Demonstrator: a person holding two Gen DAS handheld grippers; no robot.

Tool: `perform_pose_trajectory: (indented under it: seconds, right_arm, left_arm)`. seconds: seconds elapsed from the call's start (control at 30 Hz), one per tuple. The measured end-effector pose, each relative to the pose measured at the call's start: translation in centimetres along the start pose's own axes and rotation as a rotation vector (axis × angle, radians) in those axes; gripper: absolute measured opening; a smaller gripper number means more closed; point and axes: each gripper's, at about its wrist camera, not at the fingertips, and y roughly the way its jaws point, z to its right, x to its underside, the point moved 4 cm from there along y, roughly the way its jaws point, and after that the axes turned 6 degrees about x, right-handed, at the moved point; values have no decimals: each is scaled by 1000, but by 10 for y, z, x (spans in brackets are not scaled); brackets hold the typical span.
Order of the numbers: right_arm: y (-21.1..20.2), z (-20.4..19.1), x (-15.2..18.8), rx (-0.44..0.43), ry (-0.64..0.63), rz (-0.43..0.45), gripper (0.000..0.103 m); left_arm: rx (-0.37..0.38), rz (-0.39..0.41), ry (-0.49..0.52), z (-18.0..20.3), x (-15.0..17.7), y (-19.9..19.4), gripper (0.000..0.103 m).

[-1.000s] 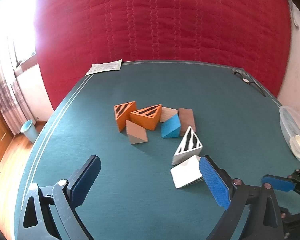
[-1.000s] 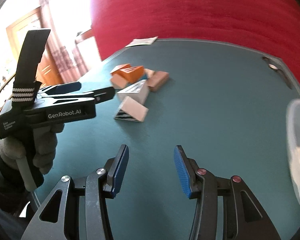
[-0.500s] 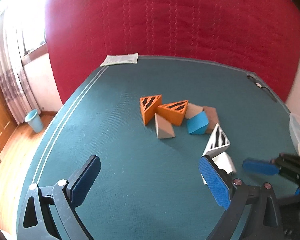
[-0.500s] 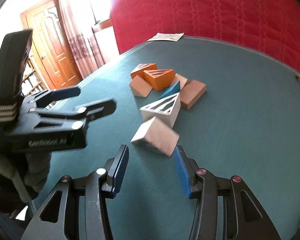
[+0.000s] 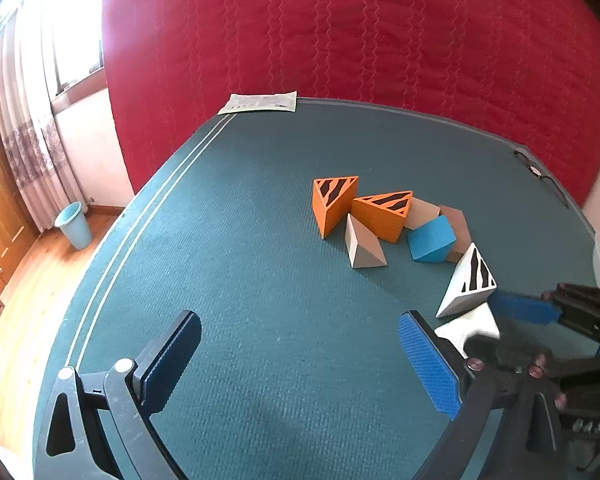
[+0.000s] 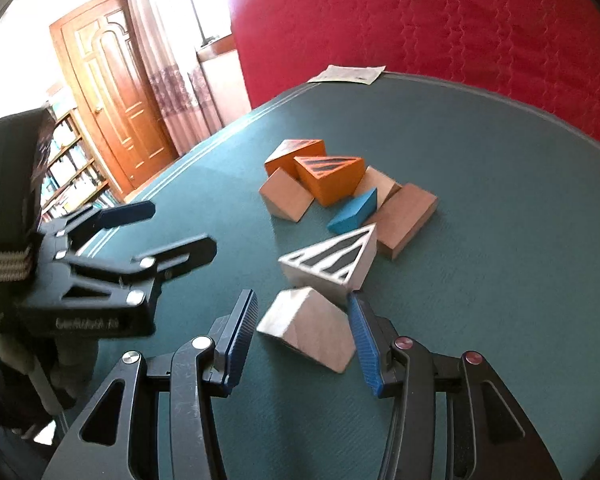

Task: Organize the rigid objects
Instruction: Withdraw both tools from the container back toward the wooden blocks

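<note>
Straddling the plain white wooden wedge (image 6: 312, 330), the right gripper (image 6: 302, 334) stands with its blue-padded jaws moderately apart, gaps showing on both sides, so nothing is gripped. A second ago these jaws framed bare green cloth with the blocks far ahead; now the wedge lies between them on the green felt table (image 6: 500, 240).

Just past the right fingertip sits the white triangular block with black stripes (image 6: 332, 260), nearly touching the wedge. Beyond it lie the small blue wedge (image 6: 354, 210) and the brown rectangular block (image 6: 406, 220), then two orange striped triangular blocks (image 6: 328, 176) with a tan wooden wedge (image 6: 286, 198) on their left.

Off to the left, the left gripper (image 5: 300, 360) hangs over empty felt, jaws wide and holding nothing; the block cluster, formerly straight ahead of it, now lies ahead and to its right. A printed paper sheet (image 5: 260, 103) rests at the table's far edge.
</note>
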Motion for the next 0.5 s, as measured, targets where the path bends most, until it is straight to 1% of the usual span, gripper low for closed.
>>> perform_pose_trajectory:
  seconds: [0.07, 0.17, 0.3, 0.37, 0.43, 0.5]
  right_arm:
    - [-1, -4, 7, -26, -6, -23, 49]
    - [-2, -14, 17, -36, -34, -44, 49]
    - [-6, -21, 22, -40, -46, -38, 49]
    - [-4, -23, 21, -23, -56, -33, 49]
    - [-1, -26, 17, 20, -81, -18, 49]
    - [1, -28, 14, 31, -91, -11, 49]
  left_arm:
    - [0, -3, -1, -1, 0, 1, 101]
    - [-3, -5, -4, -3, 0, 1, 101]
    - [-8, -3, -11, -5, -3, 0, 101]
    - [-10, 0, -14, -7, -4, 0, 101]
    - [-13, 6, -19, -9, -5, -2, 101]
    - [-15, 9, -22, -11, -6, -2, 101]
